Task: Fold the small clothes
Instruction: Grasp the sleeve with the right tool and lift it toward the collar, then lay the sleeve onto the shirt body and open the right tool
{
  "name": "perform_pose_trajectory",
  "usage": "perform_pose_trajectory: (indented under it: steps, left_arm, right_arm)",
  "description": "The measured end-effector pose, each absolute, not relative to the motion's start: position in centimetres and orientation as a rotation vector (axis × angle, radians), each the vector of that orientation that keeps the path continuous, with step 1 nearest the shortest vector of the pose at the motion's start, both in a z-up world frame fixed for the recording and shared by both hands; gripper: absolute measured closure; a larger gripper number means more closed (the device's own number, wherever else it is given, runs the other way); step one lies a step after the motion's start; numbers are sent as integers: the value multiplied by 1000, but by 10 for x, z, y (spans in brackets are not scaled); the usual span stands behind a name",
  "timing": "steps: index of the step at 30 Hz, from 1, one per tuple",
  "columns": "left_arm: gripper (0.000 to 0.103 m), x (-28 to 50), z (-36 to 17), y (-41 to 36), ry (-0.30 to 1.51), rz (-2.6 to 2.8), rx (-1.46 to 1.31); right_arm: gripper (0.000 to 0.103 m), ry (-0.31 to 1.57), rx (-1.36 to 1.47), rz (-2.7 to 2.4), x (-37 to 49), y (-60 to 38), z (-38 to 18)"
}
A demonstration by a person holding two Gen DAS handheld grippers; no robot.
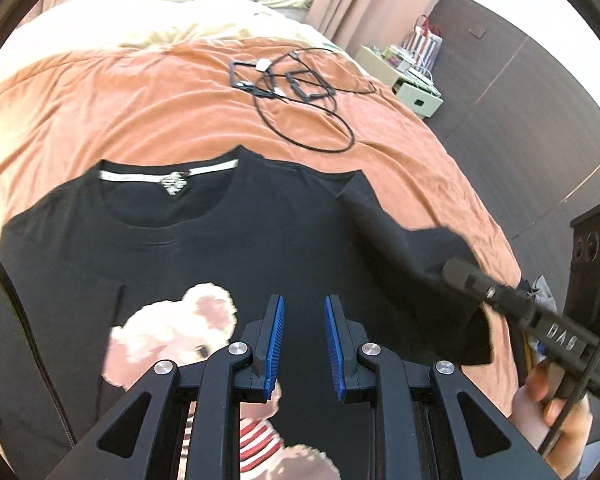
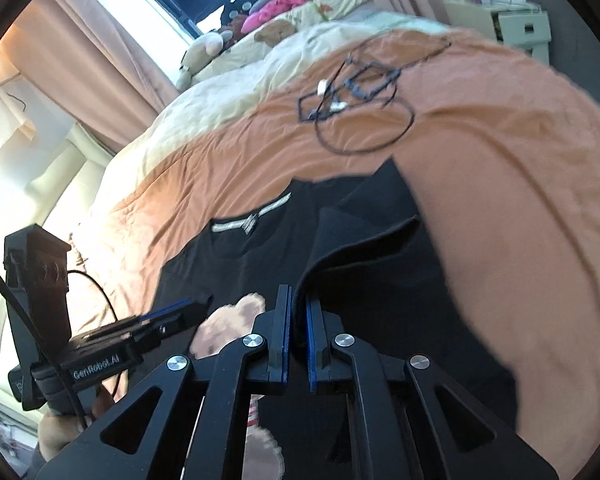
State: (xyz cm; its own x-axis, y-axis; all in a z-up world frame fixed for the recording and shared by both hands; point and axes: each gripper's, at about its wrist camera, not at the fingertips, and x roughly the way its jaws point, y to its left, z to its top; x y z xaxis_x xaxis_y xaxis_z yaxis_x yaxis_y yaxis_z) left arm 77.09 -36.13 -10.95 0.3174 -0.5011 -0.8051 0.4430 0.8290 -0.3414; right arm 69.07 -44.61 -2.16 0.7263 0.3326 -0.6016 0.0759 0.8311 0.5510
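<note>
Your left gripper [image 1: 304, 344] hovers w/ jaws apart, nothing between, over the black tee [image 1: 204, 248] lying face-up on the orange bedspread [image 1: 140, 108]; at right, your right gripper [image 2: 297, 340] is clamped on the tee's lifted sleeve [image 2: 364, 236].

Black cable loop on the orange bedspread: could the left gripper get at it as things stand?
Probably yes. The black cable loop lies uncovered beyond the black T-shirt, nothing between; the left gripper is empty.
</note>
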Motion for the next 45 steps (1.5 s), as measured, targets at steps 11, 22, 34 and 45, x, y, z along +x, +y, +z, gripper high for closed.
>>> perform_pose_trajectory:
  steps: [11,22,34,45]
  left_arm:
    - [38,768,-121,-363,1081,-617,-11]
    - [38,773,-181,-400,1155,-655,79]
    - [36,780,-207,-440,1069,-563,295]
    - [37,813,-202,-387,1040,-344,304]
  right_arm:
    - [43,640,780,26,625,-500,-58]
    - [62,720,896,-77,629,-534,-123]
    - [85,743,896,-120,621,-536,-120]
    - [82,745,826,-164,617,-518,-113]
